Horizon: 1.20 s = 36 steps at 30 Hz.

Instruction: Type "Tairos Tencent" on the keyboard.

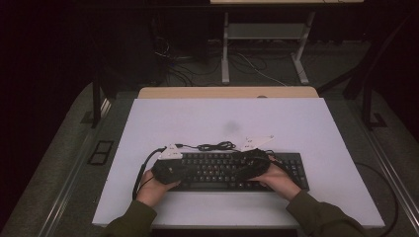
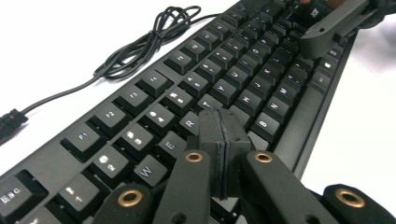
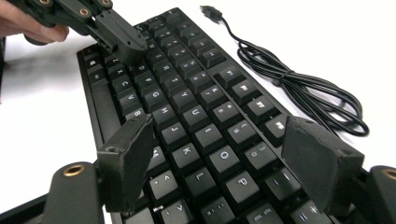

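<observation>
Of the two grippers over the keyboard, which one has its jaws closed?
The left gripper: its two pads are pressed flat together above the keyboard, near the R key. The right gripper differs, its jaws spread wide apart with keys visible between them.

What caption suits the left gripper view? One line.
Shut left tongs poised over a black keyboard, its cable coiled beside.

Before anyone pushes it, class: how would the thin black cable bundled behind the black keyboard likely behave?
The thin black cable would probably flop rather than slide whole, since it lies in loose loops. It looks light, so a nudge likely drags it. Its end joins the black keyboard, so pulling may tug that.
</observation>
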Motion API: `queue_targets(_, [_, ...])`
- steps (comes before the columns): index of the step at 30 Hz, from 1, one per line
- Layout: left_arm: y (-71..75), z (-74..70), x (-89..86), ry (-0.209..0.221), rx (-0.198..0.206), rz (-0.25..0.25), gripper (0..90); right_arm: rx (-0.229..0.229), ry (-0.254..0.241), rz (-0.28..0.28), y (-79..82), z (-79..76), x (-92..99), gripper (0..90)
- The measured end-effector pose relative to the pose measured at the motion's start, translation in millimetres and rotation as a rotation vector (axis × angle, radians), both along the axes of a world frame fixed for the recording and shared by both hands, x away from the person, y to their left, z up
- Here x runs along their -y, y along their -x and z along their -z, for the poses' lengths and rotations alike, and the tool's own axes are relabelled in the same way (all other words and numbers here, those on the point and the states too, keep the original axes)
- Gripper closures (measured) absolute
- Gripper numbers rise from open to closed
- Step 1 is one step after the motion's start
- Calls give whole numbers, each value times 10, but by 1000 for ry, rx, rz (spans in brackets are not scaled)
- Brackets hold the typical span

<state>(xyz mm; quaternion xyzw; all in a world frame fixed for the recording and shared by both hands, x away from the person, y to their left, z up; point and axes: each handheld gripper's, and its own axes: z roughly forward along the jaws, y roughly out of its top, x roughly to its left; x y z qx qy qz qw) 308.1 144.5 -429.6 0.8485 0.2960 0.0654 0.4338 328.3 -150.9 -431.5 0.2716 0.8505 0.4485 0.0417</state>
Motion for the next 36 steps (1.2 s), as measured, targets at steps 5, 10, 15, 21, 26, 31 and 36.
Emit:
queue_targets(5, [-52,-5,1,1,3,-6,884,5,3,16,17,5,55,244])
queue_targets(10, [-99,-2,-5,-11,4,-9,884,11,-2,34,34,0,109,240])
queue_targets(15, [-142,6,-15,-15,4,-18,884,12,-5,44,48,2,145,237])
queue_targets(21, [-169,23,-19,-22,-2,-24,884,11,1,56,57,-1,163,234])
queue_targets(26, [-174,33,-24,-29,-5,-28,884,13,1,56,58,-1,163,234])
queue_targets(31, [-180,45,-17,-43,-8,-22,884,12,0,56,57,-2,162,234])
queue_targets(36, [-186,46,-23,-46,-7,-19,884,13,2,57,56,-2,164,234])
